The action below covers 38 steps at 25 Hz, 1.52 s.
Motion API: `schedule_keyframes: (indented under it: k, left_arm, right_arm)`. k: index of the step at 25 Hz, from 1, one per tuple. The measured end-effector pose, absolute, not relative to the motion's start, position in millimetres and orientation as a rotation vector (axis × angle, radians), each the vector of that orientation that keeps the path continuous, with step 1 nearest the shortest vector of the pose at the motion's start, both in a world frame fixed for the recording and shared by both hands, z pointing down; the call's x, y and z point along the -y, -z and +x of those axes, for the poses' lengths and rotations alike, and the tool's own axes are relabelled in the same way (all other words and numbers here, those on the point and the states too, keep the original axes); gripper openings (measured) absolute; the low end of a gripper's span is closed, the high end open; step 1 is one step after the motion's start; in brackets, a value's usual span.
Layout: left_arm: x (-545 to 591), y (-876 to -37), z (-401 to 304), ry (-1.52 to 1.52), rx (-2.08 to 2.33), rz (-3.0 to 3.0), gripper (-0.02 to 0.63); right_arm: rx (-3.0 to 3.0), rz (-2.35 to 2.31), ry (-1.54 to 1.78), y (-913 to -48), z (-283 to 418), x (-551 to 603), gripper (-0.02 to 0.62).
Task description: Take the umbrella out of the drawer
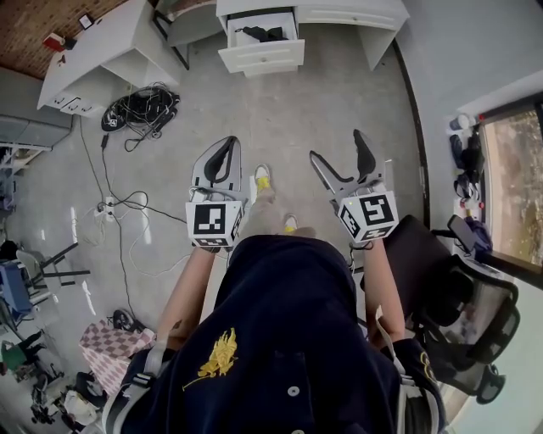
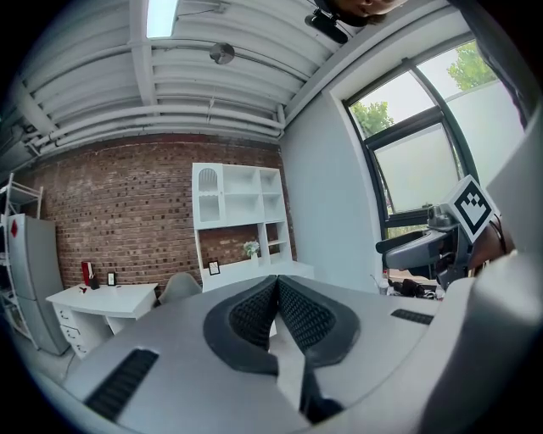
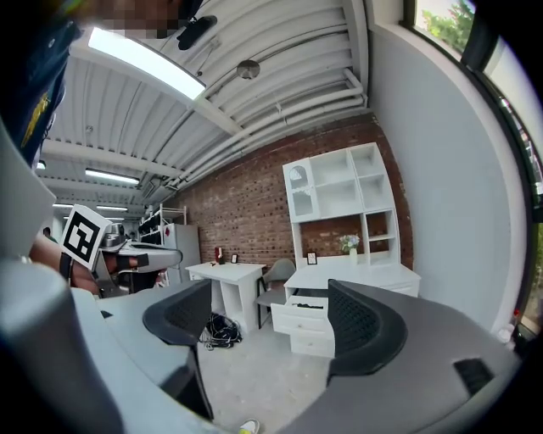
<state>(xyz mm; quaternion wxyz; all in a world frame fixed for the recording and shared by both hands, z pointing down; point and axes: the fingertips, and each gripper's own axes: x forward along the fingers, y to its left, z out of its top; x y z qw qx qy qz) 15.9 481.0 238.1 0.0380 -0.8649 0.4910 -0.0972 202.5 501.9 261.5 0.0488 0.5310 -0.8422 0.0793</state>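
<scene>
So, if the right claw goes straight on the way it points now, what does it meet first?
Probably the open drawer of the white desk; the right claw has only bare floor before that, though depth is unclear.

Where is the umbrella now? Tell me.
Head view, top centre: the umbrella lies in the open drawer of the white desk, with the cable tangle on the floor to its left.

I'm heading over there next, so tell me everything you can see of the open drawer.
The drawer is white and looks like painted wood. It is the top one under the white desk. It stands pulled out, with its inside in plain view from above. A dark object, probably the umbrella, lies inside it. Nothing else touches it.
</scene>
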Motion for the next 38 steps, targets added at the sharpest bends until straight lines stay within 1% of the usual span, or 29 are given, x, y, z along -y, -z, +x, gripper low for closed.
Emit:
schedule_keyframes:
  k: [6, 17, 38]
  left_arm:
    - [-471.1, -243.4, 8.4, 0.311, -1.522, -2.654, 0.018]
    - [-423.0, -250.6, -20.4, 0.286, -1.577, -2.657, 0.018]
    - [-241.5, -260.6, -107.9, 0.260, -1.596, -2.697, 0.018]
  right_arm:
    - [2.577, 1.642, -0.260, -264.4, 204.6, -490.9, 0.419]
    - [2.575, 1.621, -0.270, -271.9, 179.9, -444.6, 0.419]
    - [2.528, 1.623, -0.306, -272.9, 95.0, -263.1, 0.417]
